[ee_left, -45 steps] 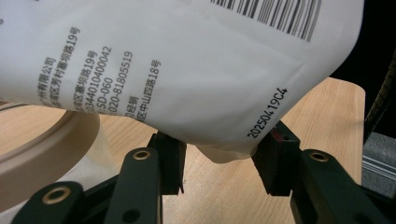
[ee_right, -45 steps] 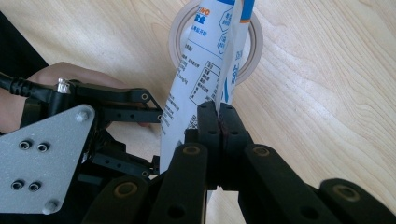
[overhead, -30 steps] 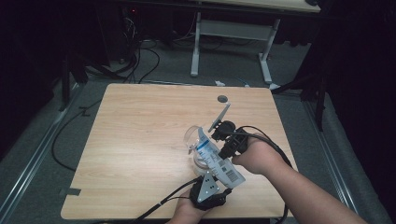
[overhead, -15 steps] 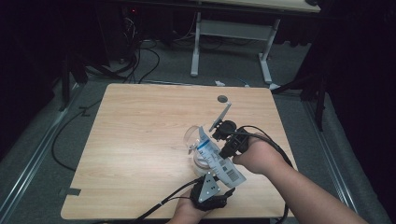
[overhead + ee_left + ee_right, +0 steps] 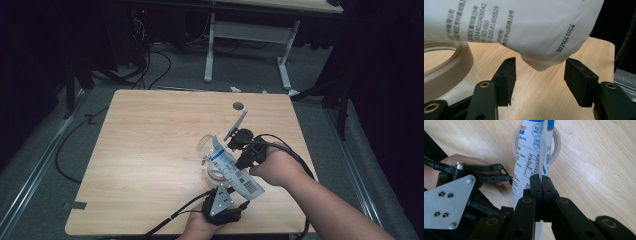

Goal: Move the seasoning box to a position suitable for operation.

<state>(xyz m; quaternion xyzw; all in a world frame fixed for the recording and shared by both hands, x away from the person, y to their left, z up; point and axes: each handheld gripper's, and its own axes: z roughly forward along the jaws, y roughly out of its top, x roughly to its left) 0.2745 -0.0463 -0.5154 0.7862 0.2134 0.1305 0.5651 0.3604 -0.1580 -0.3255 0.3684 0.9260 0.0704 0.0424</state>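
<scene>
Near the front right corner of the wooden surface, a white pouch with blue print and a barcode hangs in the air between the two grippers. The right gripper, held in the person's right hand, has its fingers pressed fully together on an edge of the pouch; in the right gripper view the pads meet with the pouch's folded side pinched between them, and the pouch runs away from them over a clear jar whose round mouth stands on the surface below. In the high view the jar stands just beside the pouch, on the side toward the surface's middle, with the pouch's upper end leaning across its rim.

The left gripper comes up from the front edge, with its grey three-cornered plate on top. Its fingers stand wide apart and have just been opening. In the left gripper view the bottom corner of the pouch hangs down between the two pads, and neither pad touches it. The jar's thick rim curves past at that view's left.

A small dark round mark sits on the surface toward its far edge, well apart from the pouch.
</scene>
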